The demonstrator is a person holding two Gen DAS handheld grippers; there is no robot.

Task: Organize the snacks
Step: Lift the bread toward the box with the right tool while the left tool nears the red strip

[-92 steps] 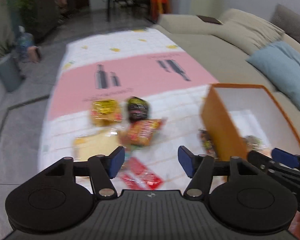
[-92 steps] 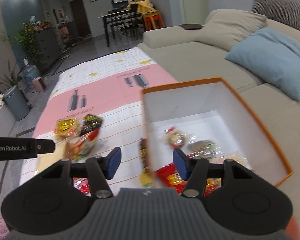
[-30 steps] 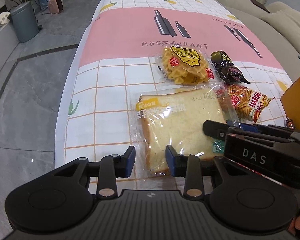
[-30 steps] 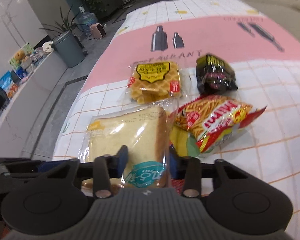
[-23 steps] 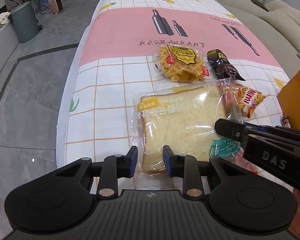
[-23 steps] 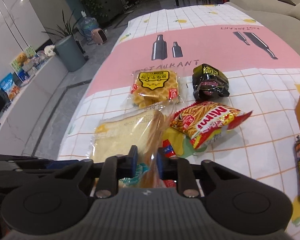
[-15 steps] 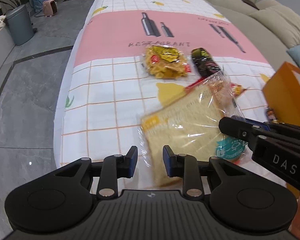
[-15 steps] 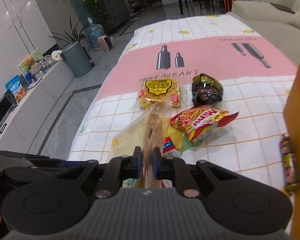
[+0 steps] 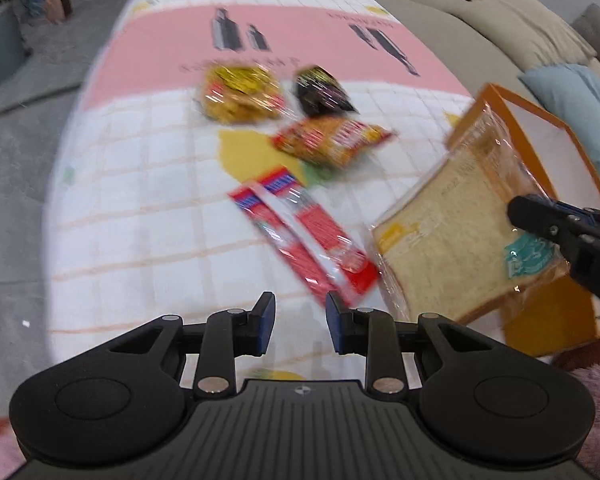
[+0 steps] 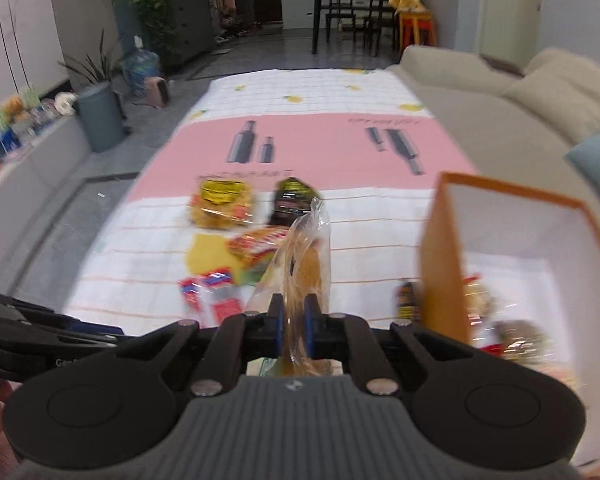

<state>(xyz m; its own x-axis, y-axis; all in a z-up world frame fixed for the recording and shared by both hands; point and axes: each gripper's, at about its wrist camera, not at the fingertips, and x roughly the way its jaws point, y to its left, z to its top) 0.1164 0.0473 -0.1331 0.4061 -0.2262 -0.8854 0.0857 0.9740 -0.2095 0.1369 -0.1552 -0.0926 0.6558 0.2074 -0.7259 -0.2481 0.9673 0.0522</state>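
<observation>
A bagged slice of bread [image 9: 456, 236] hangs tilted above the tablecloth, right beside the orange box [image 9: 540, 108]. My right gripper [image 10: 293, 330] is shut on the bread [image 10: 306, 264], pinching its lower edge through the wrapper. My left gripper [image 9: 300, 320] is open over the cloth with nothing between its fingers. Ahead of it lies a red-and-white packet [image 9: 304, 236]. Farther back lie a yellow waffle pack [image 9: 240, 94], a black packet [image 9: 320, 92] and a red-yellow chip bag [image 9: 332, 142]. The orange box's [image 10: 440, 248] white inside holds several wrapped snacks.
A dark sausage stick [image 10: 406, 300] lies against the box's outer wall. The beige sofa [image 10: 500, 92] with a blue cushion [image 9: 572, 92] runs along the right. The cloth's left edge drops to grey floor, where a grey bin [image 10: 100, 116] stands.
The right gripper shut on the bread, lifted it off the cloth and carried it right to the orange box. The left gripper moved off the bread. The red-and-white packet is now uncovered.
</observation>
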